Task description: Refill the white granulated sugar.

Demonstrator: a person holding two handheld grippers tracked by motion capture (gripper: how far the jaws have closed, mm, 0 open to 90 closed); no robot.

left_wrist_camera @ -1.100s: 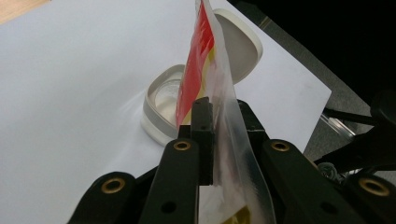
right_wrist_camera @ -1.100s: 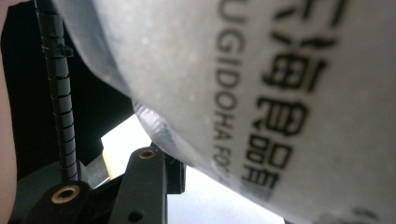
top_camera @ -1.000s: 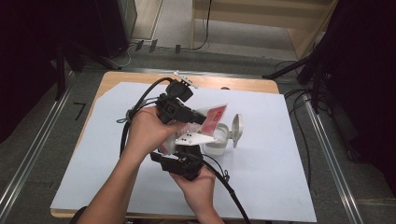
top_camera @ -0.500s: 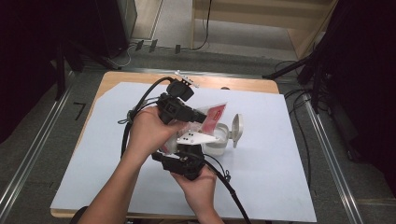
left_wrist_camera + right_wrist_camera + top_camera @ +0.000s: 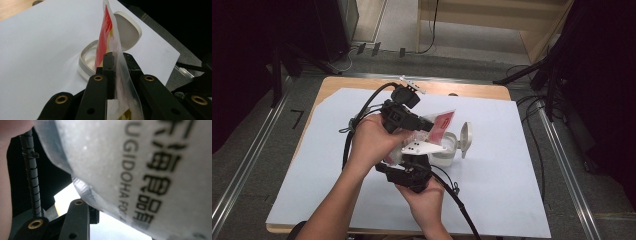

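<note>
A wooden table (image 5: 337, 85) under white paper (image 5: 507, 190) stood on grey flooring. One open-lidded white container (image 5: 451, 150), one red packet (image 5: 441, 125) clamped by the left gripper (image 5: 424, 125); right gripper (image 5: 409, 170) grip unclear.

It looks like a lab or recording studio: a wooden table (image 5: 337, 85) under white paper (image 5: 492, 175), black curtains (image 5: 242, 60), floor rails (image 5: 242, 175) and trailing cables (image 5: 432, 30).

A container (image 5: 446, 150) sits on the worktop (image 5: 512, 190), its open lid (image 5: 466, 140) at its right; the pouch (image 5: 439, 125) hangs above its left part.
</note>
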